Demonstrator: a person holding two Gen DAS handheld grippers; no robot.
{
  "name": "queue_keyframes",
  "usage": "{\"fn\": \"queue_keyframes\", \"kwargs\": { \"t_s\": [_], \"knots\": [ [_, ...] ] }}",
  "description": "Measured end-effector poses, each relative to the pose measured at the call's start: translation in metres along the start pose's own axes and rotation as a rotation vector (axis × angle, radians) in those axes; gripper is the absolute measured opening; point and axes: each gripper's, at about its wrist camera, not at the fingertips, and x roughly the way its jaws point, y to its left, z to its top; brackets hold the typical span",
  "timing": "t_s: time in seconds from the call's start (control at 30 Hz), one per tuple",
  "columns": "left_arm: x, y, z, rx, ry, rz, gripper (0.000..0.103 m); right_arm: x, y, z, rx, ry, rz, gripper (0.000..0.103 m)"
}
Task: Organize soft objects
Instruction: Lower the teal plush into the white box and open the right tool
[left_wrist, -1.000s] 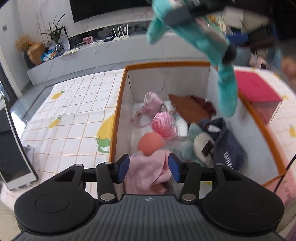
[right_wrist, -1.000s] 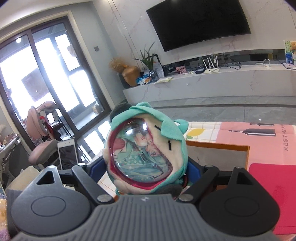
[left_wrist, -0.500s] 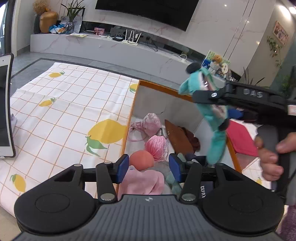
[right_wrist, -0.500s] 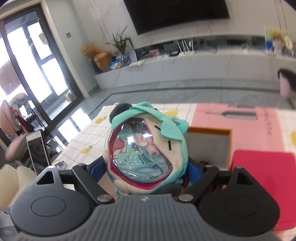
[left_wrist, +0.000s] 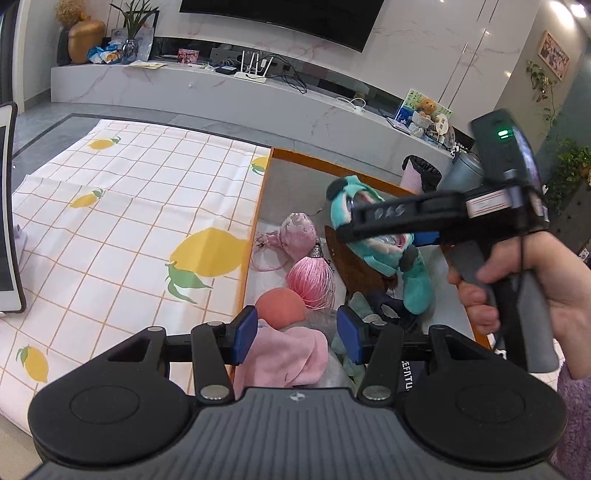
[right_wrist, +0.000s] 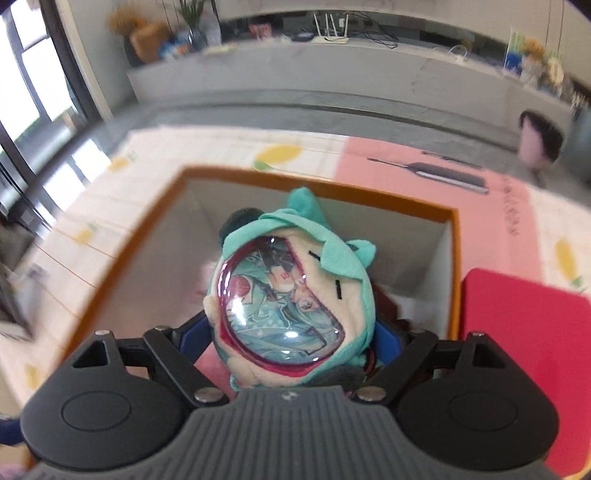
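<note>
Right gripper (right_wrist: 290, 341) around teal plush (right_wrist: 295, 295), badge-faced.

Fleecy teal plush (right_wrist: 295, 295) — glossy plastic face

So the orange-rimmed open cardboard box (left_wrist: 258, 206) sits right of the lemon-print checked tablecloth (left_wrist: 129, 206). Inside, the round peach foam ball (left_wrist: 280, 301) lies near, the pink tassel pompom (left_wrist: 312, 280) just behind it, and the folded pink cloth (left_wrist: 284, 354) nearest.
</note>
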Motion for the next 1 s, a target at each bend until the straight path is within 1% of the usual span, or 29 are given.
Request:
{"fn": "queue_keyframes", "kwargs": {
  "t_s": [0.1, 0.17, 0.23, 0.33, 0.37, 0.43, 0.5, 0.53, 0.57, 0.63, 0.7, 0.77, 0.83, 0.87, 0.93, 0.97, 1.0],
  "knots": [
    [-0.001, 0.001, 0.000, -0.004, -0.003, -0.004, 0.059, 0.009, 0.004, 0.000, -0.086, 0.019, -0.097, 0.086],
    [-0.001, 0.001, 0.000, -0.004, -0.005, -0.005, 0.059, 0.015, 0.005, 0.001, -0.133, 0.043, -0.133, 0.086],
    [-0.001, 0.000, 0.000, -0.001, -0.005, -0.004, 0.059, 0.019, 0.005, 0.000, -0.175, 0.068, -0.145, 0.086],
    [-0.001, 0.000, 0.000, 0.003, -0.005, -0.003, 0.059, 0.024, 0.011, -0.002, -0.228, 0.115, -0.123, 0.086],
    [-0.001, 0.000, 0.000, 0.004, -0.004, -0.002, 0.059, 0.025, 0.013, -0.003, -0.244, 0.120, -0.132, 0.087],
    [-0.002, 0.000, 0.000, -0.001, -0.004, -0.005, 0.059, 0.029, 0.018, -0.005, -0.267, 0.112, -0.205, 0.095],
    [-0.002, 0.001, 0.001, -0.007, -0.003, -0.010, 0.059, 0.030, 0.023, -0.008, -0.299, 0.096, -0.271, 0.095],
    [-0.002, 0.002, 0.001, -0.009, -0.003, -0.013, 0.059, 0.029, 0.024, -0.009, -0.309, 0.083, -0.279, 0.095],
    [-0.002, 0.002, 0.001, -0.010, -0.002, -0.015, 0.059, 0.025, 0.024, -0.011, -0.311, 0.066, -0.264, 0.095],
    [-0.001, 0.001, 0.001, -0.005, -0.002, -0.014, 0.059, 0.013, 0.025, -0.013, -0.293, 0.022, -0.208, 0.095],
    [-0.001, 0.001, 0.001, -0.003, -0.002, -0.013, 0.059, -0.001, 0.025, -0.017, -0.279, -0.048, -0.146, 0.094],
    [-0.001, 0.002, 0.001, -0.006, -0.002, -0.016, 0.059, -0.012, 0.026, -0.022, -0.294, -0.086, -0.063, 0.088],
    [-0.001, 0.003, 0.001, -0.010, -0.002, -0.021, 0.059, -0.022, 0.027, -0.030, -0.298, -0.090, -0.001, 0.076],
    [-0.001, 0.003, 0.000, -0.010, -0.002, -0.021, 0.059, -0.027, 0.027, -0.034, -0.298, -0.091, 0.021, 0.074],
    [-0.001, 0.002, 0.000, -0.006, -0.002, -0.018, 0.059, -0.032, 0.028, -0.042, -0.308, -0.097, 0.051, 0.062],
    [-0.001, 0.001, 0.000, -0.003, -0.002, -0.011, 0.057, -0.031, 0.032, -0.044, -0.324, -0.089, 0.064, 0.059],
    [-0.001, 0.001, 0.000, 0.001, -0.002, -0.010, 0.057, -0.029, 0.035, -0.045, -0.346, -0.075, 0.075, 0.050]
  ]
}}
